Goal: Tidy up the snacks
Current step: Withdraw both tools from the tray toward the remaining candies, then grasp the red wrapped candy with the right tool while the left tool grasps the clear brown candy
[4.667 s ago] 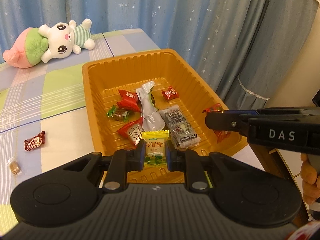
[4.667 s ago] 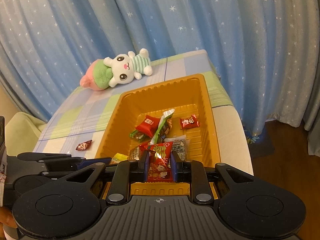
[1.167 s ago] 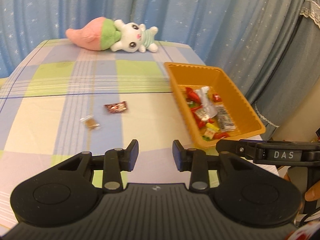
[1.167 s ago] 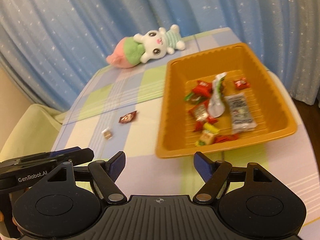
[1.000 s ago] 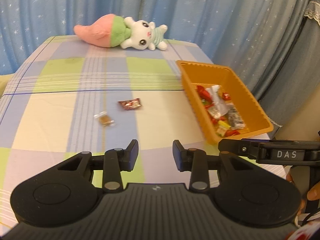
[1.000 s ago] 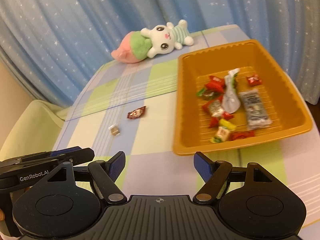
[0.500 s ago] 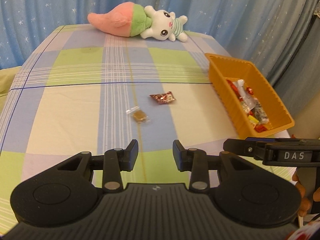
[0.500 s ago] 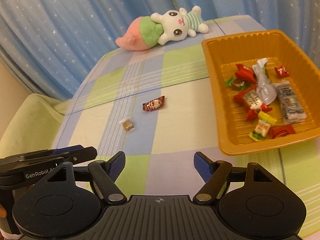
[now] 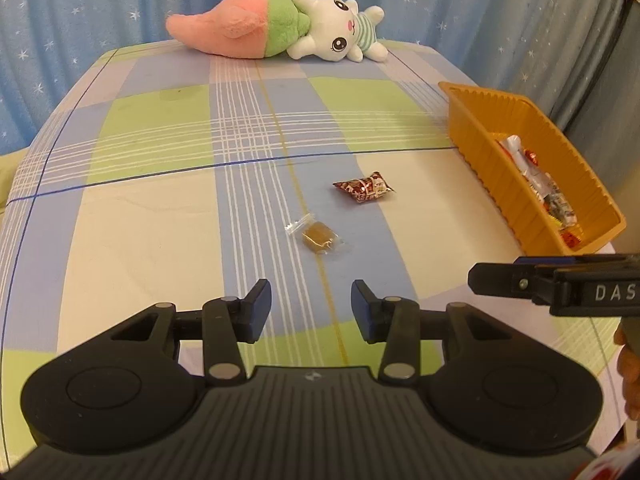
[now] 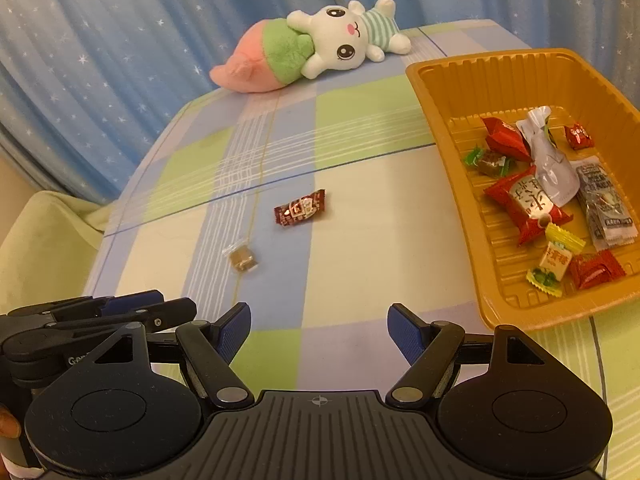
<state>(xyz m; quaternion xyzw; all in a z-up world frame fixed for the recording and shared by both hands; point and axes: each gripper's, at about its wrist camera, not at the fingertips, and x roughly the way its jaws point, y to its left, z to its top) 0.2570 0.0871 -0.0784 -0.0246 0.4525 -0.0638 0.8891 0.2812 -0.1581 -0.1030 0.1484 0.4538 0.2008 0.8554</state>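
Observation:
An orange tray (image 10: 444,92) at the table's right holds several wrapped snacks; it also shows in the left wrist view (image 9: 480,128). Two snacks lie loose on the checked tablecloth: a dark red wrapped candy (image 9: 363,187) (image 10: 300,207) and a small brown candy in clear wrap (image 9: 316,235) (image 10: 241,258). My left gripper (image 9: 311,307) is open and empty, just short of the brown candy. My right gripper (image 10: 319,330) is open wide and empty, near the table's front edge, left of the tray. Each gripper shows from the side in the other's view.
A pink, green and white plush rabbit (image 9: 280,30) (image 10: 320,50) lies at the table's far edge. Blue starred curtains hang behind. A pale green cushion (image 10: 44,240) sits off the table's left side.
Both grippers let go of their snacks into the tray, opened, and have swung left toward the two loose candies on the cloth. The tray has slid to the right of both views.

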